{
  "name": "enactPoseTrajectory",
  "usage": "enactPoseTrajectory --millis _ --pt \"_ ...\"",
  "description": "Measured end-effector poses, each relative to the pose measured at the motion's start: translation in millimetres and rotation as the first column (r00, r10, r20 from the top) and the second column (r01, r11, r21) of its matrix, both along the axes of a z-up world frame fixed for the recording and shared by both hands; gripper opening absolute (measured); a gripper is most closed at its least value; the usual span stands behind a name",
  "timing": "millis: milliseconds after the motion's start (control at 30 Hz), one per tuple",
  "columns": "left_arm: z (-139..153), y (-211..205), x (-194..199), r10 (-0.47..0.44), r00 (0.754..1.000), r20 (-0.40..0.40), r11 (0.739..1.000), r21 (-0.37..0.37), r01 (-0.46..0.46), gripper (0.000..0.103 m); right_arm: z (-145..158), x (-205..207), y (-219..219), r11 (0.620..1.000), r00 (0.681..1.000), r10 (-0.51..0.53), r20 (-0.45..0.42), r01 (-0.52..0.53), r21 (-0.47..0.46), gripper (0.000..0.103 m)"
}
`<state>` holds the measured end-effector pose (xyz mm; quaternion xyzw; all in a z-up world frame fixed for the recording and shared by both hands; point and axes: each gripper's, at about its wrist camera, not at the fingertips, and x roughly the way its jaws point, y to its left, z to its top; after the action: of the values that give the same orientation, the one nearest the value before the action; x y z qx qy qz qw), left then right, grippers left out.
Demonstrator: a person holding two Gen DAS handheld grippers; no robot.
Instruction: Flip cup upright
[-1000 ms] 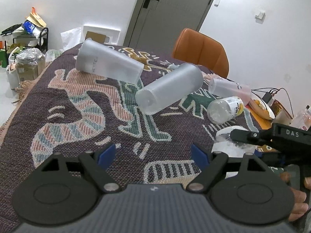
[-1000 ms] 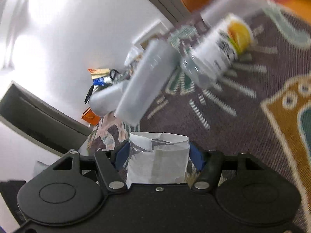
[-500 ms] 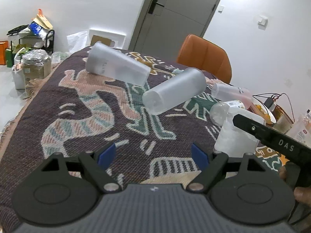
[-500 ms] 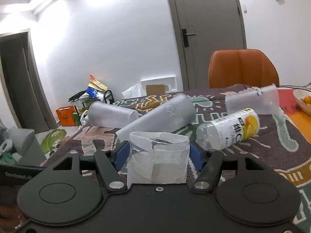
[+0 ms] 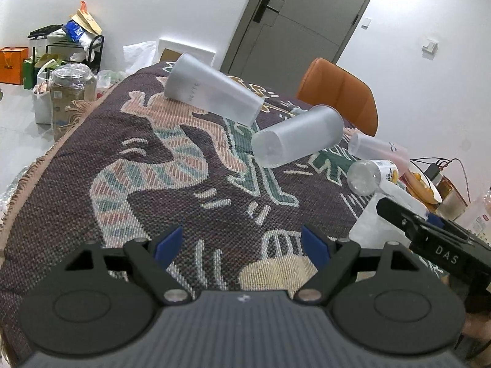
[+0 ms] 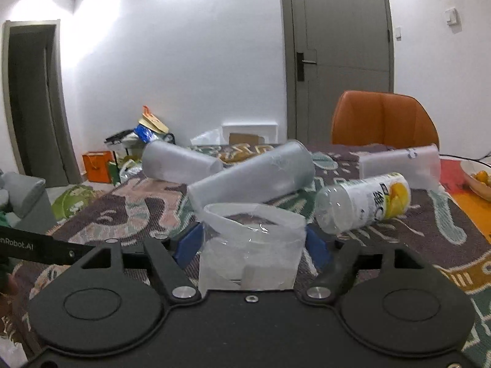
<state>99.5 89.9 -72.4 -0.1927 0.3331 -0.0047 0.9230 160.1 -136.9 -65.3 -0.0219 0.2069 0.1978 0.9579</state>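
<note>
My right gripper is shut on a clear plastic cup, held upright with its open rim up, low over the patterned cloth. The same cup shows at the right edge of the left wrist view, behind the right gripper's black finger. My left gripper is open and empty above the cloth's near part. Two frosted cups lie on their sides further back: one in the middle, one at the far left.
A labelled bottle and a clear cup lie on their sides at the right. The woven cloth covers the table. An orange chair stands behind it. A fruit plate sits far right.
The right gripper has turned the cup from tilted to upright and brought it down toward the cloth. The left gripper stayed open and drew slightly up and back.
</note>
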Motion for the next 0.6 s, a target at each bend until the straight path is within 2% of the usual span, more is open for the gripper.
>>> enactPoseTrajectory --millis 200,600 --pt "1.2 -8.0 -5.5 -0.019 1.0 0.009 1.0 0.003 0.019 0.083 -1.6 -3.5 -7.2 1.0 0.999 -0.007 -0.042 0.008 0.015 0.077" --pt "14.2 -25.1 -23.8 -0.031 0.999 0.034 0.999 0.023 0.031 0.084 6.4 -21.7 -23.2 0.995 0.994 0.055 -0.091 -0.047 0.086 0.096"
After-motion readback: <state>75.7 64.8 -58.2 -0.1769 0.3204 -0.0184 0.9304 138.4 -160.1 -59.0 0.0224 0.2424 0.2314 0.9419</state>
